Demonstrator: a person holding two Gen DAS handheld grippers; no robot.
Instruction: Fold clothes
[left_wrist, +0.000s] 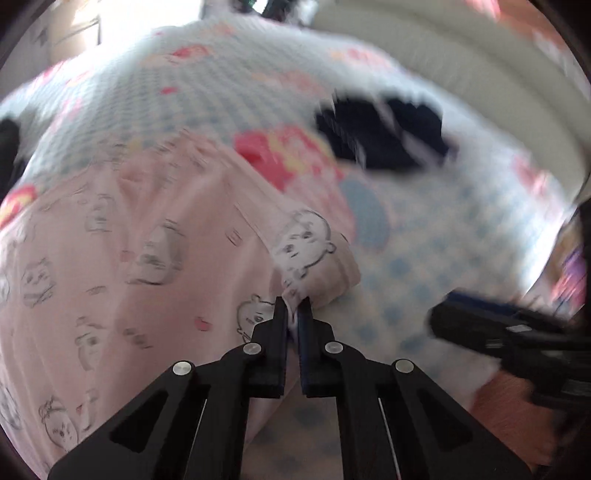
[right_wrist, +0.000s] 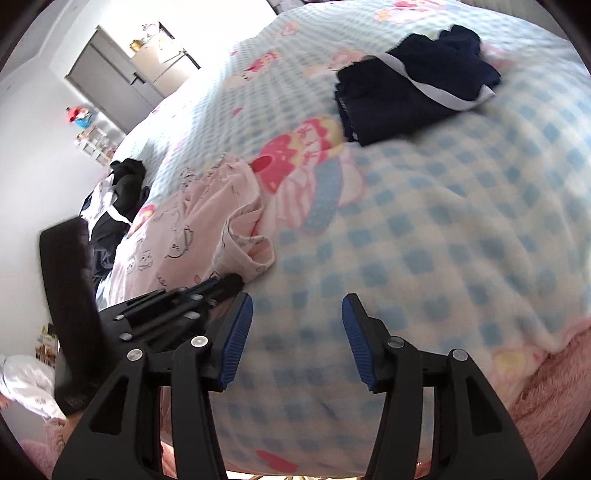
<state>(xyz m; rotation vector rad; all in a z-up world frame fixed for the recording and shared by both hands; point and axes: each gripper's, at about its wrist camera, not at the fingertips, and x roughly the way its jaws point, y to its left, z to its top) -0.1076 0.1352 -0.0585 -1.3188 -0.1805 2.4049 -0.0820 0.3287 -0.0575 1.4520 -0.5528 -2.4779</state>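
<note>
The left gripper (left_wrist: 294, 308) has its jaws pinched tight on the cuff edge of a pink pyjama top (left_wrist: 122, 258) printed with little cartoon faces, which lies spread over the left part of the bed. The right gripper (right_wrist: 297, 314) hangs just beside it with its jaws about half open, nothing between the blue pads (right_wrist: 236, 332), only the blue-checked blanket (right_wrist: 443, 240) below. Farther up the bed lies a folded navy garment (right_wrist: 410, 92) with a white band. A dark heap of clothes (right_wrist: 122, 192) sits at the bed's left edge.
</note>
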